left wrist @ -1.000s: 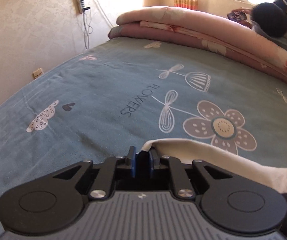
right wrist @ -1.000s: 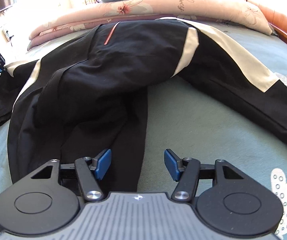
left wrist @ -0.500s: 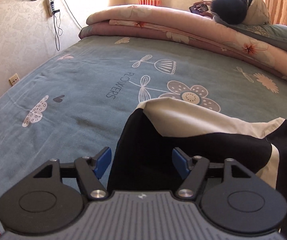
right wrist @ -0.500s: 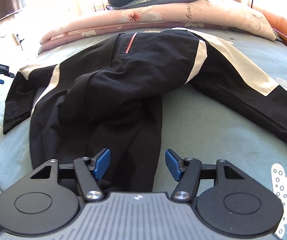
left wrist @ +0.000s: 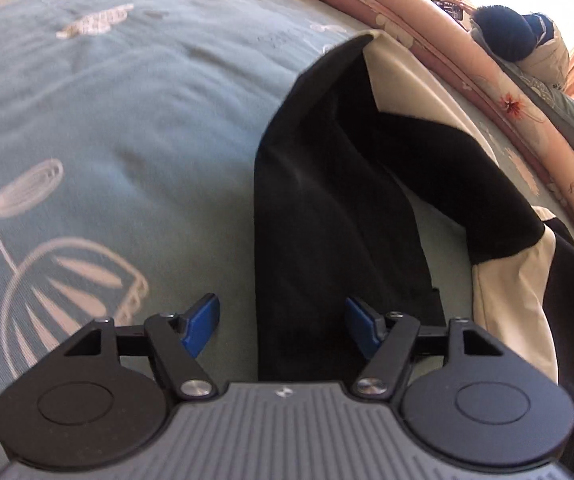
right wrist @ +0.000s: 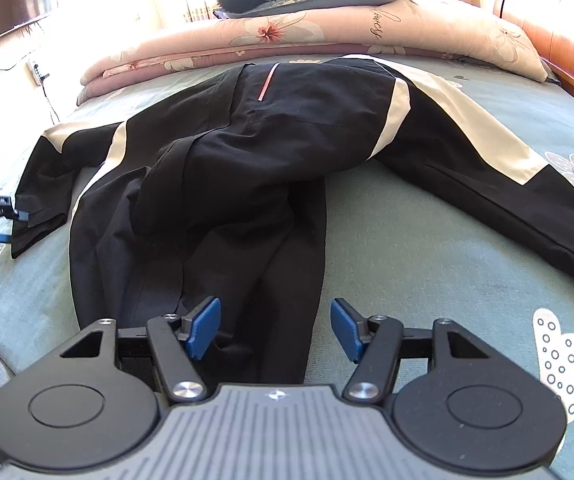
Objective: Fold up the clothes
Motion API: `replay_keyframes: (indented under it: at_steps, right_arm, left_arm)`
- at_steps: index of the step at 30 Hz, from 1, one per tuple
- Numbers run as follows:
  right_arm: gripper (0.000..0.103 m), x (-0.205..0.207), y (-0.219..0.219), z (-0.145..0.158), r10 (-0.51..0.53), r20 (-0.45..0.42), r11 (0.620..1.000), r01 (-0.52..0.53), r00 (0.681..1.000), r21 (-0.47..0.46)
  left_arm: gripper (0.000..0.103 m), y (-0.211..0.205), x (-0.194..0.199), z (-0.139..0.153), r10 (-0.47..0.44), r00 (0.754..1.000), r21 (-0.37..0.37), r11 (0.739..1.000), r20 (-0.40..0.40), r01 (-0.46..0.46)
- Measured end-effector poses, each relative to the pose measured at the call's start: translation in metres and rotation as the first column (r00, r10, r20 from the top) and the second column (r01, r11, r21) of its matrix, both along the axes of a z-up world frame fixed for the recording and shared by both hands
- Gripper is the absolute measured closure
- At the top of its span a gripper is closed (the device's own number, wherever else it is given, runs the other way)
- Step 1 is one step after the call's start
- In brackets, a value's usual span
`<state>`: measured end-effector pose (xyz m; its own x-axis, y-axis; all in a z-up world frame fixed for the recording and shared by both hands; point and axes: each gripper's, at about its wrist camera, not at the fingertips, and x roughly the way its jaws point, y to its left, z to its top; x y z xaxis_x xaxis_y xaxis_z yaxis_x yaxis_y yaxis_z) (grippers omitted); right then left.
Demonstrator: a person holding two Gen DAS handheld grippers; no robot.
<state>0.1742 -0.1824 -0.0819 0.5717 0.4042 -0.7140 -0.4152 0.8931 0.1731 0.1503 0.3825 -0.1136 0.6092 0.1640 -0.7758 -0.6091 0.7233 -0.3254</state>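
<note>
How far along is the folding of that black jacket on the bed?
Barely started. Done: the black jacket lies spread on the bed, both sleeves out sideways. In hand: nothing; the left gripper is open over the end of one sleeve, and the right gripper is open over the hem. Left: no fold shows yet, so sleeves and body remain to fold.

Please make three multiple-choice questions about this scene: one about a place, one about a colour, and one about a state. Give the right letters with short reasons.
1. Where does the jacket lie?
A. on the bed
B. on a chair
C. on the floor

2. What colour are the jacket's stripes?
A. red
B. cream
C. green

3. How are the fingers of the right gripper?
A. shut on the jacket
B. open
C. shut on nothing

Answers:
1. A, it is spread on the blue-green bedsheet.
2. B, pale cream bands cross the black cloth.
3. B, the blue fingers stand apart above the hem.
</note>
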Motion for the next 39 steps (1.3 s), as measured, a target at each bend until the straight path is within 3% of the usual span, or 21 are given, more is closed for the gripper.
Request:
replay_keyframes:
  at_steps: [1,4,8,14,20,27,29,32,36,39]
  right_arm:
    - [0.037,0.001,0.002,0.0,0.001,0.0,1.0,-0.001,1.0,-0.006]
    - [0.037,0.004,0.008,-0.002,0.001,0.0,1.0,-0.001,1.0,-0.023]
    - [0.037,0.007,0.018,-0.004,0.006,0.001,0.999,-0.006,1.0,-0.037]
    - [0.037,0.01,0.03,-0.006,0.013,0.004,0.998,-0.013,1.0,-0.067]
    - [0.037,0.019,0.04,-0.009,0.008,-0.002,0.996,-0.008,1.0,-0.09]
    - [0.037,0.031,0.053,-0.016,0.001,-0.013,0.993,-0.002,1.0,-0.117]
    - [0.037,0.033,0.054,-0.018,0.002,-0.019,0.992,-0.004,1.0,-0.125]
    - [0.037,0.036,0.055,-0.021,0.0,-0.026,0.991,-0.003,1.0,-0.13]
    - [0.034,0.04,0.056,-0.022,-0.005,-0.029,0.991,0.001,1.0,-0.131]
    - [0.034,0.04,0.057,-0.023,-0.002,-0.024,0.991,-0.002,1.0,-0.131]
  left_arm:
    - [0.069,-0.005,0.0,0.001,-0.013,1.0,0.011,1.0,-0.005,0.013]
    - [0.095,-0.014,0.003,0.009,-0.048,0.998,0.047,0.998,-0.03,0.05]
    - [0.101,-0.005,0.001,0.039,-0.021,1.0,0.137,0.99,0.005,0.02]
    - [0.102,0.045,-0.002,0.093,0.087,0.992,0.239,0.965,0.091,-0.107]
    - [0.102,0.104,-0.003,0.128,0.238,0.957,0.235,0.933,0.166,-0.273]
    - [0.101,0.157,0.027,0.124,0.407,0.908,0.28,0.864,0.105,-0.419]
    - [0.096,0.17,0.038,0.116,0.443,0.894,0.298,0.846,0.067,-0.442]
    - [0.086,0.17,0.052,0.102,0.434,0.901,0.352,0.842,0.005,-0.408]
    - [0.063,0.159,0.062,0.093,0.386,0.922,0.417,0.841,-0.015,-0.345]
    - [0.062,0.155,0.063,0.092,0.361,0.932,0.402,0.858,-0.029,-0.319]
